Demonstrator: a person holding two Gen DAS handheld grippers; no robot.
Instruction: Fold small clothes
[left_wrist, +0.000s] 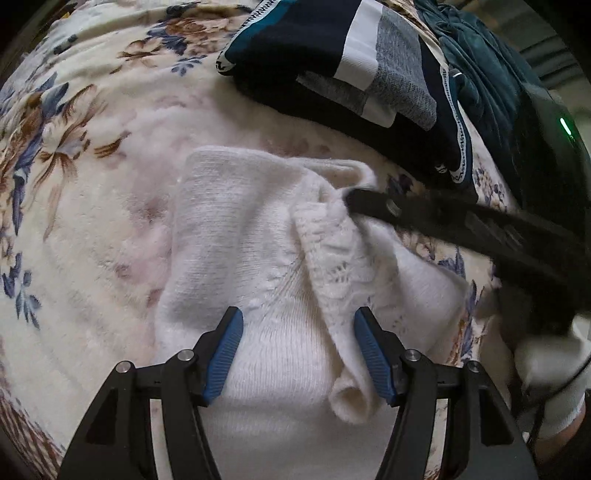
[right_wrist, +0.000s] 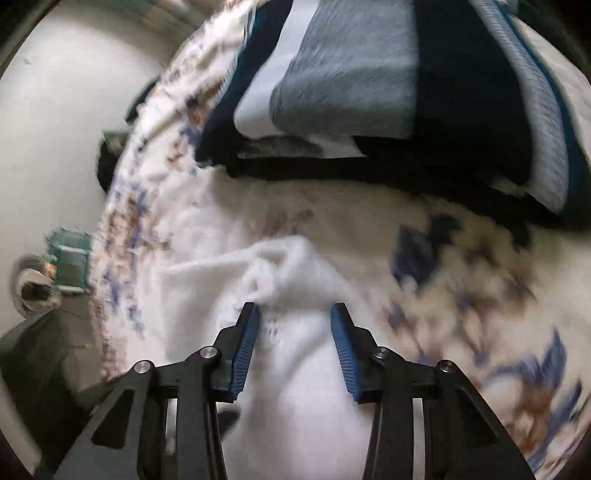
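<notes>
Left claw (left_wrist: 298, 345) agape, fluffy white knit (left_wrist: 255, 236), rumpled

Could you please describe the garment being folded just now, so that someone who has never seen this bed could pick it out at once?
On the floral blanket, look in front of the stack of dark navy and grey folded clothes. The white knit garment lies there, crumpled, between the open jaws of the left gripper. It is the only all-white piece, with a lacy openwork strip.
</notes>
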